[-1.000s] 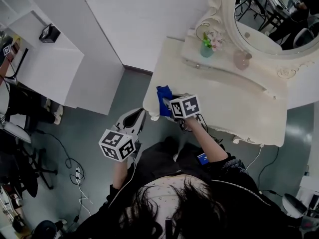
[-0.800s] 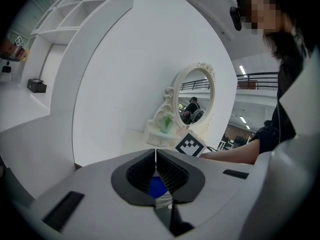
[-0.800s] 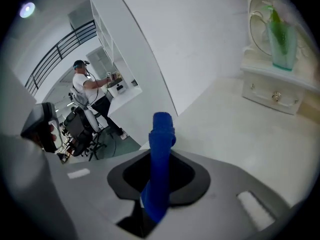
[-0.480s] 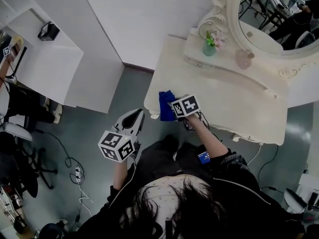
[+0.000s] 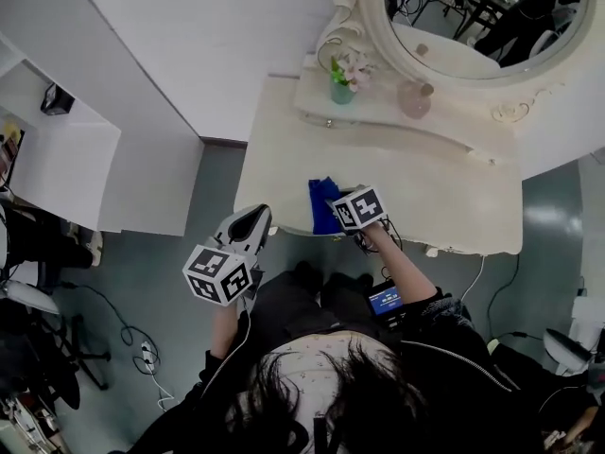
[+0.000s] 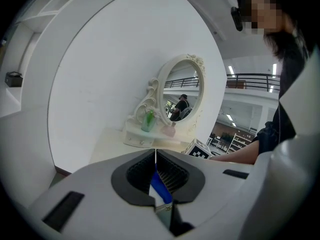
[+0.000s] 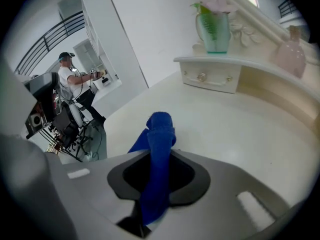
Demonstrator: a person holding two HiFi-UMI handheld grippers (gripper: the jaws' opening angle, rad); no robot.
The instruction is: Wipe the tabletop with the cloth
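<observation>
Lab mock-up: ornate dressing table (image 5: 454,189) beside white desks (image 5: 57,170).

Deep plain blue for the cloth (image 7: 160,126). Cream across the table (image 5: 454,192) and the carved mirror frame (image 5: 352,17). Pale grey shells with black round the jaws on the left gripper (image 6: 156,153) and right gripper (image 7: 159,156); black-and-white square markers on their cubes (image 5: 219,274). Clear green for the vase (image 5: 341,91), pink and white for its flowers (image 5: 355,64). Pale pink for the bottle (image 5: 414,99). Dull grey-green on the floor (image 5: 161,282), white on the wall (image 5: 217,45). Black for the sleeve (image 5: 454,339).
</observation>
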